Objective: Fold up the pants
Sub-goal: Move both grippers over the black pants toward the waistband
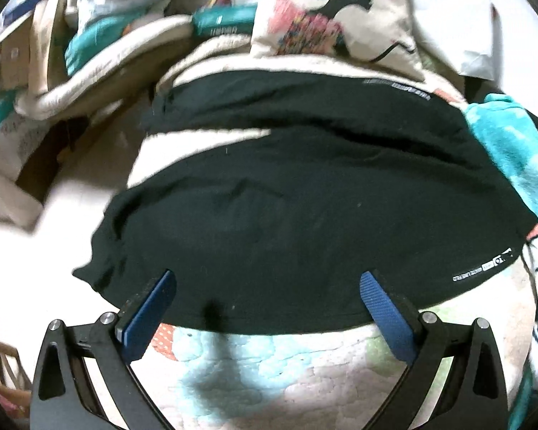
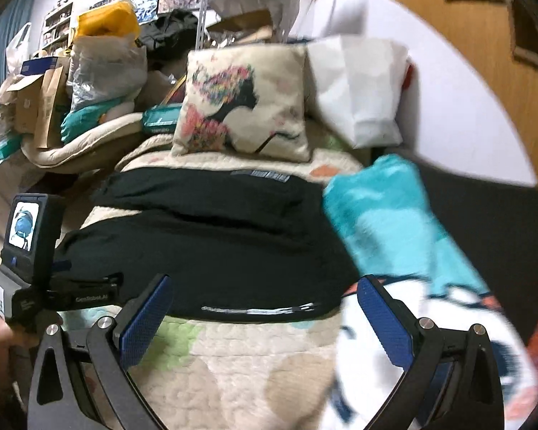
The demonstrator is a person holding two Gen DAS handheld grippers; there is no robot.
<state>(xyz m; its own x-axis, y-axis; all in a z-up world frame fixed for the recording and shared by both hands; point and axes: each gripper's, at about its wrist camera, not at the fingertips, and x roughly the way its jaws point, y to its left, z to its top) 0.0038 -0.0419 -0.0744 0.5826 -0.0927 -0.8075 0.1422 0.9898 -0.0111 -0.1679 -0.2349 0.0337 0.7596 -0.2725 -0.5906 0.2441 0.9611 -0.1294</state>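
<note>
Black pants (image 1: 305, 215) lie spread across a pale quilted bed cover (image 1: 269, 369), both legs running left to right, with white print near the right hem. My left gripper (image 1: 269, 283) hangs open just above the near edge of the pants, nothing between its blue pads (image 1: 150, 315). In the right wrist view the same pants (image 2: 215, 243) lie ahead. My right gripper (image 2: 263, 286) is open over the quilt (image 2: 240, 358) at the pants' near edge, holding nothing. The left gripper's body with its small screen (image 2: 28, 247) shows at the left, held by a hand.
A floral cushion (image 2: 247, 104) and a white bag (image 2: 358, 89) stand at the head of the bed. A turquoise blanket (image 2: 394, 222) lies right of the pants. Bags and boxes (image 2: 89, 71) pile up at the left; a wooden wall (image 2: 466, 28) is at the right.
</note>
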